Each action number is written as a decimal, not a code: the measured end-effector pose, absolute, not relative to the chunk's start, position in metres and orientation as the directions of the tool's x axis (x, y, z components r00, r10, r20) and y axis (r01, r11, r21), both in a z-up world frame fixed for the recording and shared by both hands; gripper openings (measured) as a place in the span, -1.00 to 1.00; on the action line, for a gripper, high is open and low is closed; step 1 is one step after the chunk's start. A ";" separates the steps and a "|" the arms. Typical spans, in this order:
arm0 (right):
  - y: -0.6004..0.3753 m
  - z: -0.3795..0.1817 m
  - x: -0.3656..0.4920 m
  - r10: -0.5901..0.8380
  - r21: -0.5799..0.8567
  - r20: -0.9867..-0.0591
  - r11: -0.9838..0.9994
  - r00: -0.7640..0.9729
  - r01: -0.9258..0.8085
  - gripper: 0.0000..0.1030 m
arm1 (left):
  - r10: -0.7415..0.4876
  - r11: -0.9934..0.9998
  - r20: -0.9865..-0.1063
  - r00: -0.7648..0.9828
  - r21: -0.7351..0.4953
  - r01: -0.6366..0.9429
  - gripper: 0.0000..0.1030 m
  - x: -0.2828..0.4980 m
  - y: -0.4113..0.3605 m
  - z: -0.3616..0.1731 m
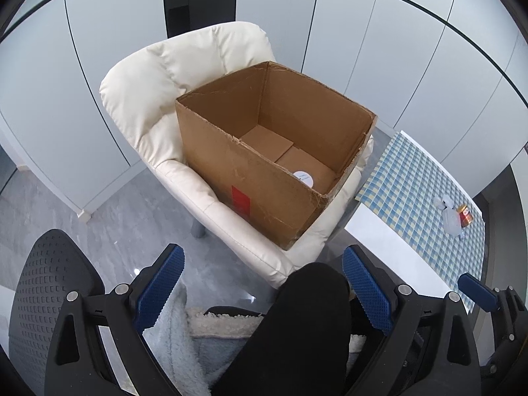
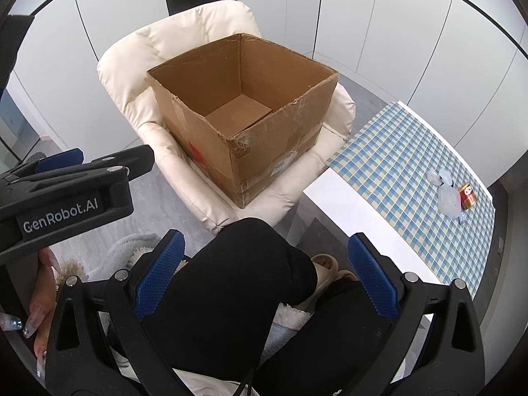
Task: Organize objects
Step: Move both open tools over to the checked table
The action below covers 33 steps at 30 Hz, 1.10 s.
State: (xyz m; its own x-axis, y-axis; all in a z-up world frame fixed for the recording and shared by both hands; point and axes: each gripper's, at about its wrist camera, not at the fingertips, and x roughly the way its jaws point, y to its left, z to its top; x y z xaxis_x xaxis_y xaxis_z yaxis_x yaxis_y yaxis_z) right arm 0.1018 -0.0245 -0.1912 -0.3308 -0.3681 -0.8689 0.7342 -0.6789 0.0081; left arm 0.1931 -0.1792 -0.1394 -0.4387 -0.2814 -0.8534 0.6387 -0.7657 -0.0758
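Bright, sharp; perhaps edge-warped fisheye.

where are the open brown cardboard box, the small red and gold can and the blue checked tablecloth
open brown cardboard box (image 2: 198, 125), right wrist view, on its near left outer wall
small red and gold can (image 2: 468, 194), right wrist view, on its side label
blue checked tablecloth (image 1: 412, 178), left wrist view, on a bare patch of the cloth

I am looking at white cabinet panels (image 1: 363, 33) standing behind a cream padded armchair (image 1: 158, 99), grey marbled floor (image 1: 99, 231) lying below.
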 end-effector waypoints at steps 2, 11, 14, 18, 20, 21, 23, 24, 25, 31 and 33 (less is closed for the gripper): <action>-0.023 -0.191 0.100 -0.371 0.016 -0.869 -0.684 -0.329 0.729 0.95 | -0.280 -0.766 -0.856 -0.435 -0.074 0.639 0.89 0.193 -0.179 -0.141; -0.023 -0.200 0.096 -0.371 0.038 -0.876 -0.693 -0.310 0.720 0.95 | -0.284 -0.776 -0.866 -0.411 -0.044 0.629 0.89 0.186 -0.176 -0.150; -0.023 -0.204 0.094 -0.366 0.040 -0.878 -0.697 -0.307 0.716 0.95 | -0.291 -0.781 -0.867 -0.405 -0.029 0.624 0.89 0.183 -0.173 -0.152; -0.019 -0.207 0.090 -0.367 0.050 -0.879 -0.707 -0.305 0.706 0.95 | -0.293 -0.792 -0.869 -0.399 -0.013 0.611 0.89 0.177 -0.168 -0.155; -0.017 -0.208 0.087 -0.364 0.051 -0.879 -0.715 -0.309 0.697 0.95 | -0.286 -0.799 -0.872 -0.397 -0.012 0.602 0.89 0.175 -0.165 -0.156; -0.015 -0.209 0.086 -0.362 0.051 -0.878 -0.720 -0.312 0.692 0.95 | -0.277 -0.803 -0.875 -0.397 -0.016 0.595 0.89 0.173 -0.164 -0.157; -0.012 -0.209 0.084 -0.354 0.044 -0.878 -0.729 -0.322 0.683 0.95 | -0.261 -0.813 -0.881 -0.395 -0.020 0.581 0.89 0.169 -0.160 -0.159; -0.009 -0.210 0.083 -0.343 0.031 -0.877 -0.739 -0.336 0.673 0.95 | -0.259 -0.818 -0.882 -0.395 -0.017 0.575 0.89 0.167 -0.158 -0.159; -0.008 -0.210 0.082 -0.334 0.022 -0.877 -0.746 -0.345 0.665 0.95 | -0.257 -0.824 -0.882 -0.396 -0.014 0.567 0.89 0.164 -0.155 -0.159; 0.012 -0.214 0.071 -0.309 0.027 -0.879 -0.793 -0.363 0.609 0.95 | -0.239 -0.856 -0.882 -0.407 -0.006 0.516 0.89 0.150 -0.134 -0.160; 0.021 -0.215 0.066 -0.305 0.039 -0.880 -0.810 -0.364 0.586 0.95 | -0.233 -0.868 -0.882 -0.409 -0.001 0.496 0.89 0.145 -0.126 -0.161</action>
